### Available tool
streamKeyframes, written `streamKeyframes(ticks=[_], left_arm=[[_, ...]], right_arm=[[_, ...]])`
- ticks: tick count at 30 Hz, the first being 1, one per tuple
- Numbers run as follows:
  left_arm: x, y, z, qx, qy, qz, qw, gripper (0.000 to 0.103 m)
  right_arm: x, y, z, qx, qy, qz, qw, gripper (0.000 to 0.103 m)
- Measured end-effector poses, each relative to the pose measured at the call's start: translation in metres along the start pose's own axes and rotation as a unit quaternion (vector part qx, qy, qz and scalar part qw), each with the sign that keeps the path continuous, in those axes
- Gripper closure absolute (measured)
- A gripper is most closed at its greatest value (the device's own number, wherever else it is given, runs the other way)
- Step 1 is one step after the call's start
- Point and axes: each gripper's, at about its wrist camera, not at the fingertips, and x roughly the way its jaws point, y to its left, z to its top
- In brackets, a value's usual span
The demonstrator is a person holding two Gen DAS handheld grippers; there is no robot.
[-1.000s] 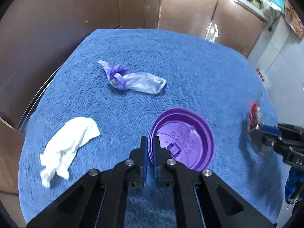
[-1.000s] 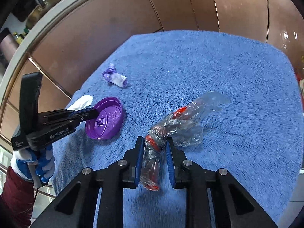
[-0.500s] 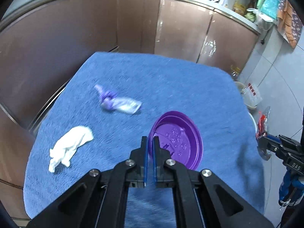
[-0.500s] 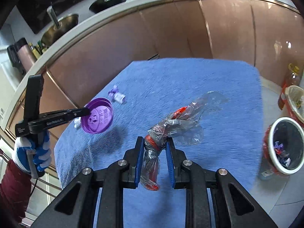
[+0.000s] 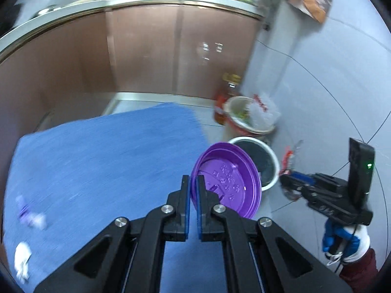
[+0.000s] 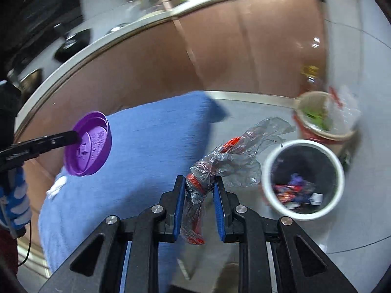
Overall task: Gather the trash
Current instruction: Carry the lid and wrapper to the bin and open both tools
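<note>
Both grippers point(image 5: 193, 183) point(image 6: 198, 185) off cloth point(image 5: 97, 151) — seemingly near bin point(image 6: 303, 146)

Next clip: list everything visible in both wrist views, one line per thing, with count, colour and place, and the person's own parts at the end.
lid: 1, purple, pinched at its rim in the left gripper, off the table
wrapper: 1, clear with red, clamped in the right gripper
bin: 1, white rim, dark inside, on the floor beside the table, trash already in it
bucket: 1, red and cream, floor behind the bin, with a clear bag
bottle: 1, amber, blurred, by the bucket
cloth: 1, blue, covering the table
scrap: 1, purple, on the cloth, blurred
tissue: 1, white, cloth's near corner
cabinets: brown, behind
left gripper: black, blue pads, shut
right gripper: same, shut
gloves: blue and white
</note>
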Motion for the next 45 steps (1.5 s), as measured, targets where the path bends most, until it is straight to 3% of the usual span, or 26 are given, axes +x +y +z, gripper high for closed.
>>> streamKeyframes(ticks=[5, 10, 16, 21, 23, 24, 25, 30, 35, 41, 45], left_arm=[[0.083, -0.063, 0.041, 0.018, 0.032, -0.030, 0.9989, 0.099], [0.155, -0.105, 0.066, 0.032, 0.059, -0.030, 0.9973, 0.099], [0.224, -0.135, 0.078, 0.017, 0.078, -0.034, 0.9962, 0.096], [0.263, -0.146, 0.073, -0.004, 0.106, -0.050, 0.9931, 0.095], [0.268, -0.148, 0.071, -0.008, 0.109, -0.062, 0.9921, 0.088], [0.269, -0.149, 0.070, -0.009, 0.109, -0.065, 0.9919, 0.078], [0.269, -0.149, 0.069, -0.012, 0.105, -0.066, 0.9922, 0.072], [0.243, -0.142, 0.066, -0.031, 0.085, -0.081, 0.9925, 0.071], [0.189, -0.130, 0.060, -0.047, 0.020, -0.078, 0.9957, 0.071], [0.109, -0.118, 0.041, -0.037, -0.049, -0.035, 0.9975, 0.071], [0.052, -0.107, 0.028, -0.029, -0.090, -0.006, 0.9955, 0.071]], right_arm=[[0.022, -0.077, 0.012, 0.041, 0.005, -0.039, 0.998, 0.080], [0.052, -0.131, 0.016, 0.071, 0.018, -0.059, 0.996, 0.080], [0.093, -0.174, 0.016, 0.080, 0.045, -0.087, 0.992, 0.075], [0.113, -0.202, 0.011, 0.090, 0.066, -0.105, 0.988, 0.063], [0.114, -0.207, 0.008, 0.090, 0.067, -0.107, 0.988, 0.056], [0.112, -0.208, 0.008, 0.088, 0.066, -0.107, 0.988, 0.053], [0.110, -0.208, 0.007, 0.089, 0.065, -0.107, 0.988, 0.052], [0.097, -0.206, 0.000, 0.110, 0.054, -0.104, 0.987, 0.052], [0.069, -0.182, -0.005, 0.114, 0.031, -0.114, 0.986, 0.052], [0.013, -0.125, -0.001, 0.082, -0.023, -0.117, 0.989, 0.050], [-0.030, -0.085, 0.002, 0.061, -0.066, -0.122, 0.988, 0.043]])
